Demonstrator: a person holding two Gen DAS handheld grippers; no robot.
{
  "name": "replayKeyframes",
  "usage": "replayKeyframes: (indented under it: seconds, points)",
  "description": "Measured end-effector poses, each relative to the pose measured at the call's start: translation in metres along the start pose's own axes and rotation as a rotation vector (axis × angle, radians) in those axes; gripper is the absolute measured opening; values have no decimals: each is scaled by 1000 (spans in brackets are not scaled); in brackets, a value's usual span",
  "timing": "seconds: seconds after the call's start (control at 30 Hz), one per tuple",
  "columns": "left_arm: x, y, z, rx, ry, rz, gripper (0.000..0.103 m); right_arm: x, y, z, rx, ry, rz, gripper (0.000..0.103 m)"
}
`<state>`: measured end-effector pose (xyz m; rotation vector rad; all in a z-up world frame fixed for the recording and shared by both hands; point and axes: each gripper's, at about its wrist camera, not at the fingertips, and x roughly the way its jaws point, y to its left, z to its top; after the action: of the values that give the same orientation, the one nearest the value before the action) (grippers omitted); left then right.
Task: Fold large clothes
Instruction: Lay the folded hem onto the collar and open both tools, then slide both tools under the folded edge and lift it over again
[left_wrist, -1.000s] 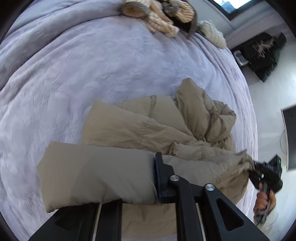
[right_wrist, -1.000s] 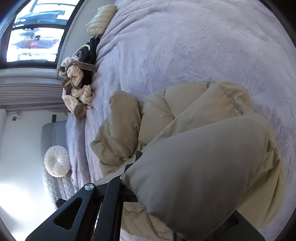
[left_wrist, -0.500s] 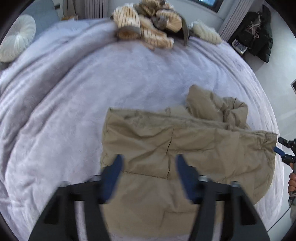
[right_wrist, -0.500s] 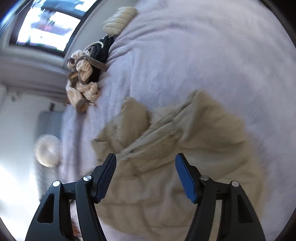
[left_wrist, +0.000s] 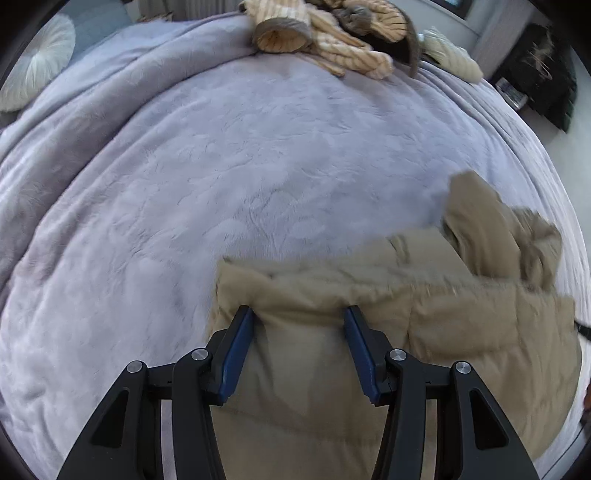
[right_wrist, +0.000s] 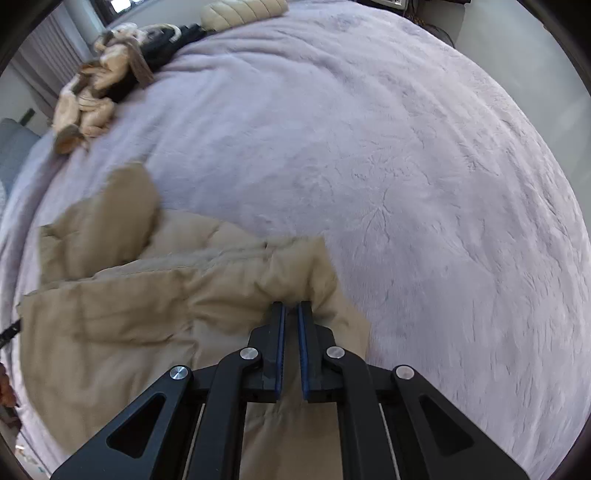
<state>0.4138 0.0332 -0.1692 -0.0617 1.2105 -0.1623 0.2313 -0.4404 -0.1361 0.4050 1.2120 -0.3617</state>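
Observation:
A tan puffer jacket (left_wrist: 424, 314) lies folded over on a lilac bedspread (left_wrist: 258, 166); it also shows in the right wrist view (right_wrist: 129, 306). My left gripper (left_wrist: 299, 317) is open, its blue-padded jaws straddling the jacket's near left edge. My right gripper (right_wrist: 291, 306) has its jaws nearly together, pinching a ridge of the jacket's right corner. A bunched sleeve or hood (left_wrist: 487, 229) sticks out at the jacket's far side.
A pile of cream ribbed and dark clothes (left_wrist: 332, 40) lies at the far edge of the bed, also in the right wrist view (right_wrist: 110, 70). A round white cushion (left_wrist: 37, 66) sits far left. Dark furniture (left_wrist: 543, 74) stands far right off the bed.
Both grippers let go of the jacket after laying its lifted edge down. The left stays open over the near edge. The right has since closed on the right corner.

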Motion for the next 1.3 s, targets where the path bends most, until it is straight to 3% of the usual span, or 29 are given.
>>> replayKeyframes:
  seconds: [0.33, 0.47, 0.57, 0.73, 0.9, 1.0, 1.03, 1.1, 1.17, 1.23, 1.3]
  points:
    - [45, 4, 27, -23, 86, 77, 54, 49, 3, 26, 17, 133, -33, 3]
    - [32, 5, 27, -60, 45, 121, 54, 48, 6, 28, 42, 130, -55, 3]
    - [9, 6, 21, -56, 6, 139, 54, 29, 9, 25, 43, 80, -52, 4]
    - [-34, 4, -5, -8, -15, 138, 54, -10, 6, 8, 80, 9, -11, 8]
    - [-68, 9, -43, -33, -4, 100, 55, -48, 6, -28, 124, -21, 64, 8]
    - [-85, 13, -75, -80, -10, 81, 77, -63, 8, -60, 135, -13, 118, 8]
    - [-88, 14, -84, -89, -13, 75, 77, -69, 8, -71, 142, -4, 134, 8]
    - [-95, 13, -101, -96, -10, 70, 77, -78, 7, -97, 170, 7, 170, 13]
    - [-97, 12, -115, -101, 5, 50, 77, -84, 7, -122, 201, 18, 207, 38]
    - [-98, 11, -130, -108, 32, 26, 77, -89, 5, -139, 221, 25, 230, 50]
    - [-97, 12, -141, -123, 58, 3, 77, -92, 7, -156, 229, 44, 271, 50]
